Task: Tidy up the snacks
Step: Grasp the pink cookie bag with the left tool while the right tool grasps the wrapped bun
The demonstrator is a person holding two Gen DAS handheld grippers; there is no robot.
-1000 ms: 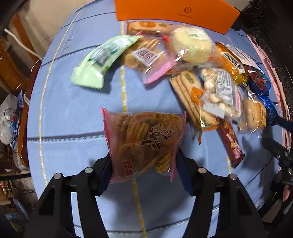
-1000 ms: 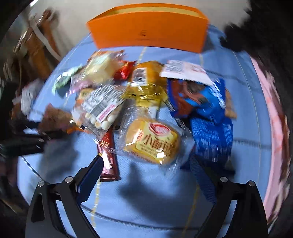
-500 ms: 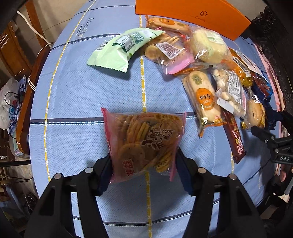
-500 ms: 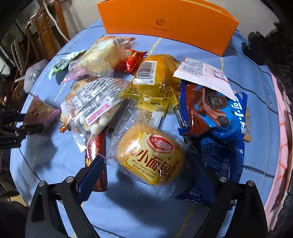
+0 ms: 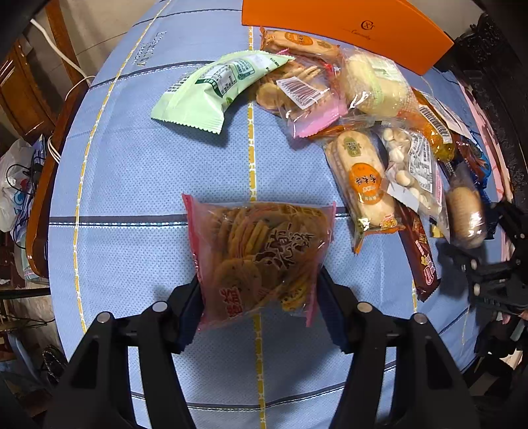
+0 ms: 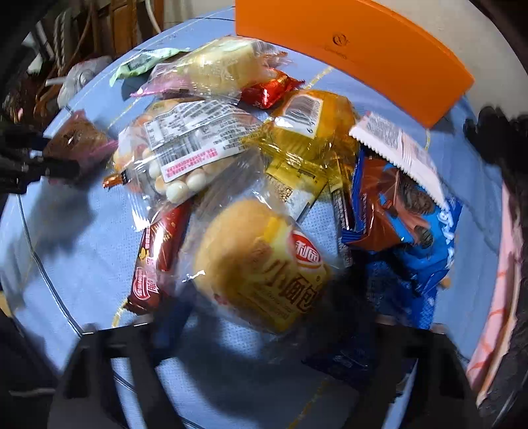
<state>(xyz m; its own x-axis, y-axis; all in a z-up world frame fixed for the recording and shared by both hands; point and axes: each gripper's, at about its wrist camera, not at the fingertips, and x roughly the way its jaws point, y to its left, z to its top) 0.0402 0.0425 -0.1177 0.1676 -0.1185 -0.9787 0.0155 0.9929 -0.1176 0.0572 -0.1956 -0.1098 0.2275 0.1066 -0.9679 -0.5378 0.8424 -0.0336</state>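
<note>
left gripper: clamped on cracker bag | right gripper: jaws just closing around bread bun, contact unclear

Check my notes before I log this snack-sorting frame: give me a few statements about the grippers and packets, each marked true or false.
1. The left gripper grips a clear pink-edged bag of round crackers. True.
2. The orange cardboard box stands at the near edge of the table. False: it stands at the far side, behind the pile.
3. The right gripper has been closing around the clear-wrapped yellow bread bun. True.
4. The pale green foil packet lies under the bun. False: it lies at the pile's left end, apart from it.
5. The blue checked tablecloth is bare. False: packets cover its far part.
</note>
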